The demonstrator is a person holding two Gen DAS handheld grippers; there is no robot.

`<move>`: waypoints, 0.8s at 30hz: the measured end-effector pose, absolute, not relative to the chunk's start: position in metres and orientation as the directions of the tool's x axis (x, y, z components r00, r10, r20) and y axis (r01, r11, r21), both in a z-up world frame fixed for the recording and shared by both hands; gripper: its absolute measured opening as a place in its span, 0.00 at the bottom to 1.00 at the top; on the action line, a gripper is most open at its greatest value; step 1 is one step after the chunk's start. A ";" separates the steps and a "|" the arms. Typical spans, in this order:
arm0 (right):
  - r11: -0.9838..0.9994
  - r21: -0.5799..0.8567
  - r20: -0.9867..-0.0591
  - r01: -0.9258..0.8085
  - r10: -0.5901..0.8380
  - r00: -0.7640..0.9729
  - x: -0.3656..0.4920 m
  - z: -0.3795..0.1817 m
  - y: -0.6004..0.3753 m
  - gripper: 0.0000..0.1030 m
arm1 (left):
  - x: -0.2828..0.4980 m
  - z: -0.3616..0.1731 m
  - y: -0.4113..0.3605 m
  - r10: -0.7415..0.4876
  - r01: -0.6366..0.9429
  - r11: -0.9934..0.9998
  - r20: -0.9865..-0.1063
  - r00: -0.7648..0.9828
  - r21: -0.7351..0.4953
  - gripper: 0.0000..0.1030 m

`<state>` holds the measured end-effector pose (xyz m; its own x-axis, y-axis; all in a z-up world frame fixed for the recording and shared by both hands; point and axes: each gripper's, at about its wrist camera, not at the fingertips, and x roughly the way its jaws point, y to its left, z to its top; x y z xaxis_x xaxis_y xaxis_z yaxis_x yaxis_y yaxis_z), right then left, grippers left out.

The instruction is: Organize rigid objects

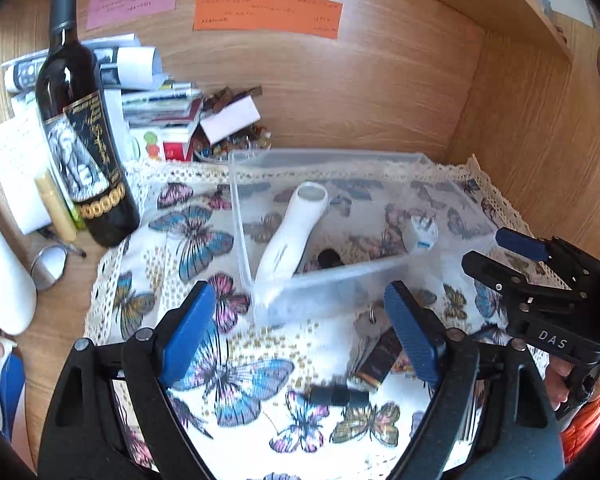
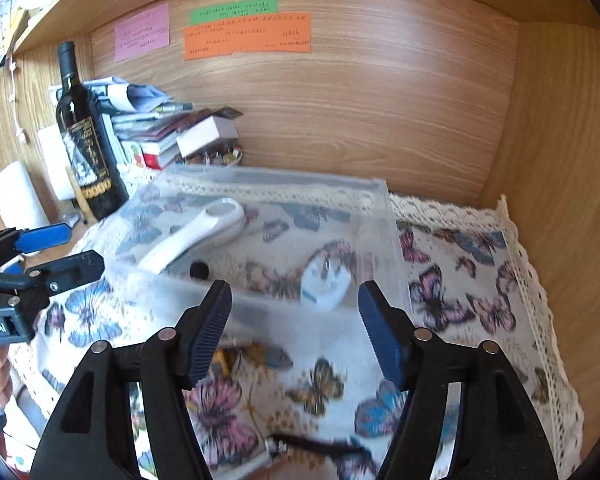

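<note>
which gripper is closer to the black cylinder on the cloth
Left. The left gripper hangs open right over the black cylinder; the right gripper sits open by the clear bin.

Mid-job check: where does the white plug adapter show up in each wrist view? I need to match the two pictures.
Left wrist: the white plug adapter lies right of centre, inside the clear bin, near its right end.
Right wrist: the adapter sits at centre, in the bin, just beyond the open jaws.
Shared landmark: the wine bottle, standing at left in both.
</note>
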<state>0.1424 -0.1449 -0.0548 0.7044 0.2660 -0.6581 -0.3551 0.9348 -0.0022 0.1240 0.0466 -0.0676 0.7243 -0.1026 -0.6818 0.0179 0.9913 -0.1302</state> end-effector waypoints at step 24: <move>0.934 0.039 -0.775 -0.356 0.253 0.579 0.076 -0.115 -0.157 0.24 | 0.088 -0.134 0.014 -0.111 0.046 0.994 -0.804 0.585 -0.103 0.80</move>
<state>0.0765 -0.1571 -0.1153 0.5794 0.2530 -0.7748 -0.3559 0.9337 0.0388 0.0884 0.0144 -0.1336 0.5848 -0.1106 -0.8036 0.0460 0.9936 -0.1032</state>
